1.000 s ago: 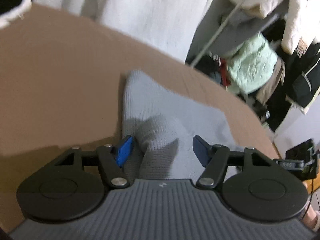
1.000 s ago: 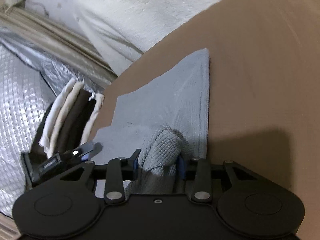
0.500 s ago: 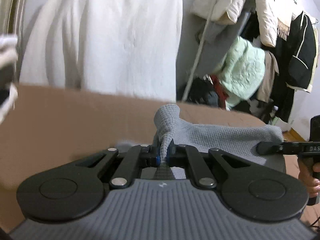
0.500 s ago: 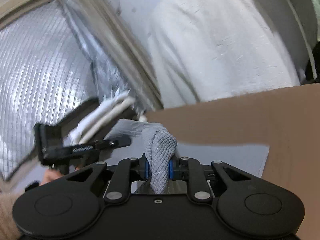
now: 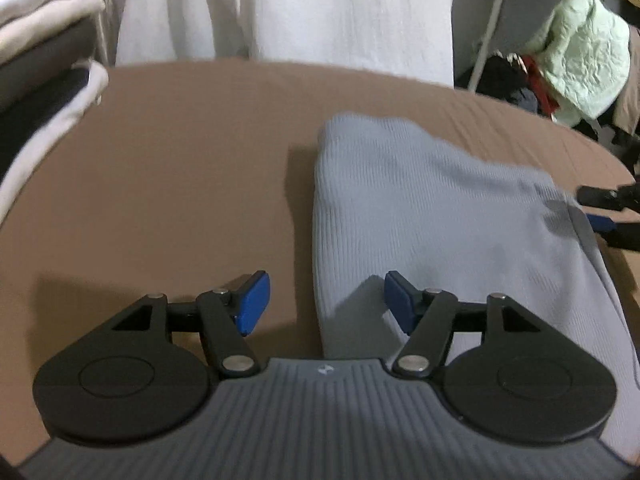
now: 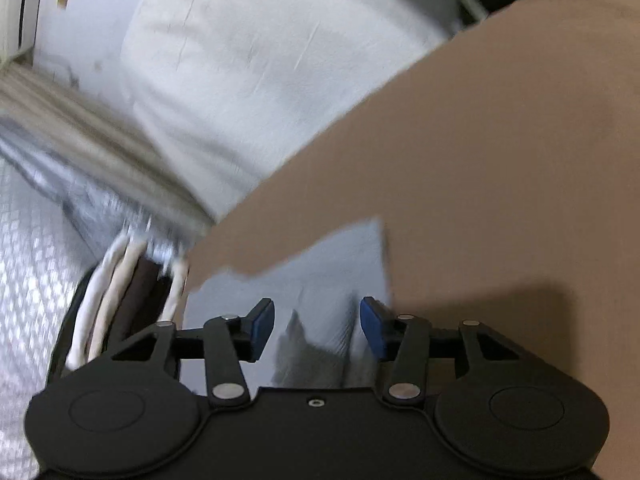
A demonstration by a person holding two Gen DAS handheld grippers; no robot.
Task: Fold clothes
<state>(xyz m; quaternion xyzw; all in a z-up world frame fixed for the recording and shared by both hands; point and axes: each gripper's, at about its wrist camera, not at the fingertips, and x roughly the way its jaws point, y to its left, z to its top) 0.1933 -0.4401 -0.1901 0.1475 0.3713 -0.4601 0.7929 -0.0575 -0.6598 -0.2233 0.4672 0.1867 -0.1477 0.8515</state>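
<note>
A grey ribbed garment (image 5: 432, 216) lies folded on the brown surface (image 5: 180, 168). My left gripper (image 5: 326, 302) is open just above its near left edge, holding nothing. The right gripper shows at the far right of the left wrist view (image 5: 608, 216), beside the garment's right end. In the right wrist view my right gripper (image 6: 318, 326) is open over the near edge of the same garment (image 6: 312, 272), with cloth below the gap and nothing held.
A stack of folded white and dark clothes (image 5: 36, 80) sits at the left edge of the surface, also seen in the right wrist view (image 6: 120, 300). A white cover (image 5: 288, 12) hangs behind. Hanging clothes and a pale green jacket (image 5: 580, 64) fill the right background.
Half a second ago both grippers were shut on lifted folds of the grey garment. Now both are open and the garment lies flat, folded on the surface.
</note>
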